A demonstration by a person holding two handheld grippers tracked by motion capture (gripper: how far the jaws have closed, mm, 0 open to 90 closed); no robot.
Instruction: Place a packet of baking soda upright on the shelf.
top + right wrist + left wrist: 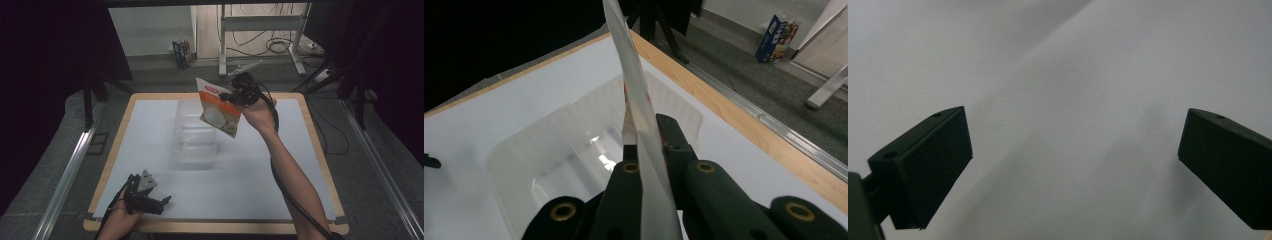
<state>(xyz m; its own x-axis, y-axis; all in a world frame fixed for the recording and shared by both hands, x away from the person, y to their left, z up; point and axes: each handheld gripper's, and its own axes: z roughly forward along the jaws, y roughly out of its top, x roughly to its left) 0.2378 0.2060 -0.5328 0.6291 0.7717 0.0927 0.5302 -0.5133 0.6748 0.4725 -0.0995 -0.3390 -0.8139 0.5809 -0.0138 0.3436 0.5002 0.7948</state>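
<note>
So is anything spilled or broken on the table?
Nothing stands out. The clear plastic tub sits upright on the white table. The right gripper holds the orange-and-white packet tilted in the air beside the tub. The left gripper rests open near the table's edge.

The counter has a white top framed by a light wooden edge, and it stands on a grey carpeted floor. A clear plastic container, open at the top, sits directly on the white surface, toward the far middle. The left gripper rests on the counter near its front left corner.
</note>
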